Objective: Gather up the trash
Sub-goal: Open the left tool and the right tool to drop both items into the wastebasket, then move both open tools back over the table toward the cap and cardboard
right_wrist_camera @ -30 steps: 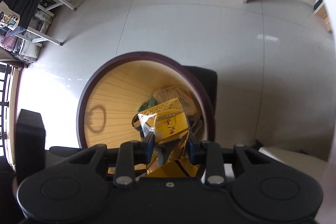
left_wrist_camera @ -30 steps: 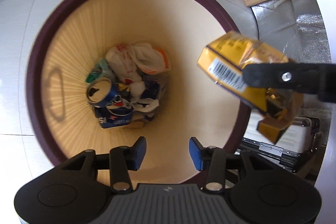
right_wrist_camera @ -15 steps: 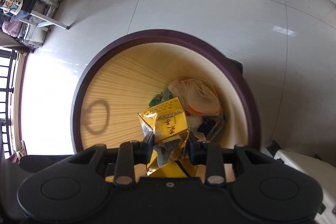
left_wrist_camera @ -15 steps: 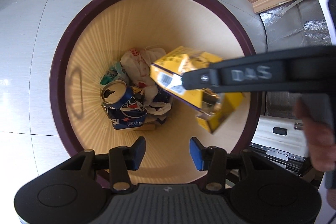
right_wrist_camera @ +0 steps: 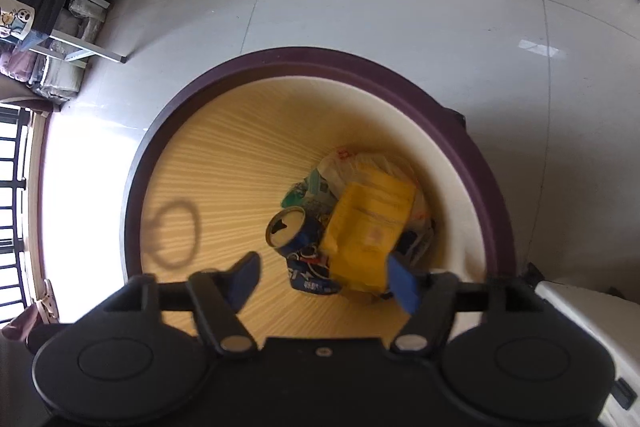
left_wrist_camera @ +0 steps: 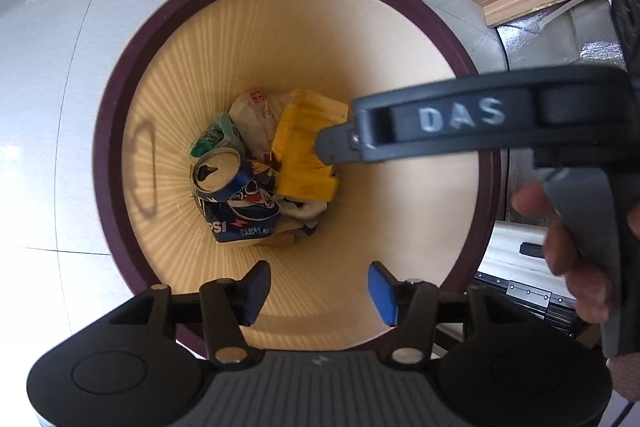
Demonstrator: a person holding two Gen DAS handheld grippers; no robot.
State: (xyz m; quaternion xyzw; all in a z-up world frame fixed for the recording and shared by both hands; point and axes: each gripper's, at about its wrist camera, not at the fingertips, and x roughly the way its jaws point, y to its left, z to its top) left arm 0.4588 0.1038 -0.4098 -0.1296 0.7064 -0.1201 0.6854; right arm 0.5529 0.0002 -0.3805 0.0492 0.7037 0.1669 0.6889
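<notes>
- Pale tiled floor (right_wrist_camera: 360, 7): backdrop; white panelled doors along the far wall.
- Waste bin (left_wrist_camera: 120, 131): round, dark purple rim, cream ribbed inner wall; stands directly under both grippers, evidently so that released trash falls in.
- Yellow carton (right_wrist_camera: 368, 227): crumpled, free of any pad, down among the bin's contents, against the blue can (left_wrist_camera: 224, 175) and the white plastic bag (left_wrist_camera: 256, 115).
- Right gripper (right_wrist_camera: 326, 279): jaws have just been opening and stand wide, nothing pressed between them; pointed steeply into the bin, apparently for the drop.
- Left gripper (left_wrist_camera: 318, 287): jaws have just been opening, about half apart, empty; held over the bin mouth.
</notes>
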